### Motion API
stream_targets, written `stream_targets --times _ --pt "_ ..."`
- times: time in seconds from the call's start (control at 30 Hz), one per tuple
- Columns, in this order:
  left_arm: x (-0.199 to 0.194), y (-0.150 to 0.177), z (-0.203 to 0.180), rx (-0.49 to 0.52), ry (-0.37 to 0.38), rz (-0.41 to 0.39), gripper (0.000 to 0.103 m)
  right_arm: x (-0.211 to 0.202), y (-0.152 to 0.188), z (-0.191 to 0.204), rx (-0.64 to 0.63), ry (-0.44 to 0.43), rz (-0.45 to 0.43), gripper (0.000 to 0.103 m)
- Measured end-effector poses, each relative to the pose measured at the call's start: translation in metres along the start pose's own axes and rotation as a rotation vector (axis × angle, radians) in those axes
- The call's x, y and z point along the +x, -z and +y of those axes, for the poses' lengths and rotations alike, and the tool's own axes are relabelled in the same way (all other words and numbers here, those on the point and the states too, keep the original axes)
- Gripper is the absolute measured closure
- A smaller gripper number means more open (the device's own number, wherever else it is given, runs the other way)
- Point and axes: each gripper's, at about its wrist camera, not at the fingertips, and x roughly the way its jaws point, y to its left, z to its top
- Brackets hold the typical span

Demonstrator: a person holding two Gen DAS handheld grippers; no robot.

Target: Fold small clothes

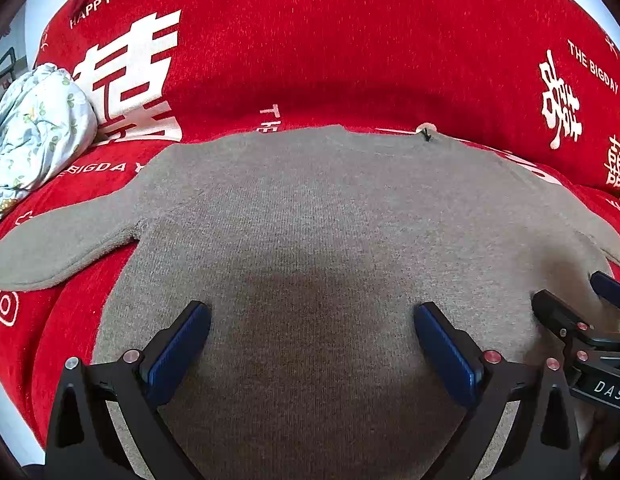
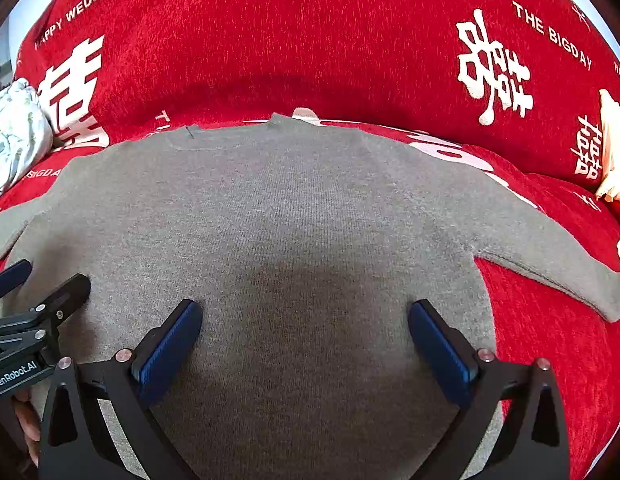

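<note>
1. My left gripper (image 1: pixel 312 312) is hanging over the grey sweater (image 1: pixel 310 208), jaws spread wide, nothing between the pads.
2. My right gripper (image 2: pixel 304 308) is doing the same: fully spread, gripping nothing.
3. The sweater is lying flat on the red cover (image 1: pixel 350 40), sleeves out to both sides.
4. No containers showing in either view.
5. Left view alone is giving me the left sleeve (image 1: pixel 58 248) end to end, plus more of the floral bundle (image 1: pixel 34 128).
6. Right view alone is showing the right sleeve (image 2: pixel 550 256) end to end, and more of the cream-coloured item (image 2: pixel 614 152) at the right edge.
</note>
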Motion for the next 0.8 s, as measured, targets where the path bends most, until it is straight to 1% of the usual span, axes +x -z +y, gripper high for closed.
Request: stream_targets --times 0.23,0.37,0.8 --pt "0.0006 -0.0003 -0.0006 -0.002 -0.009 0.004 0.0 0.0016 0.0003 -0.0001 -0.002 -0.002 0.002 0.0" --pt "0.0007 -0.0007 0.0011 -0.007 0.001 0.003 0.0 0.0014 0.0002 0.0 -0.001 -0.002 0.001 0.0" --pt "-0.0009 -0.0002 0.0012 -0.005 0.002 0.001 0.0 0.0013 0.0004 -0.0013 -0.002 -0.002 0.0 0.0"
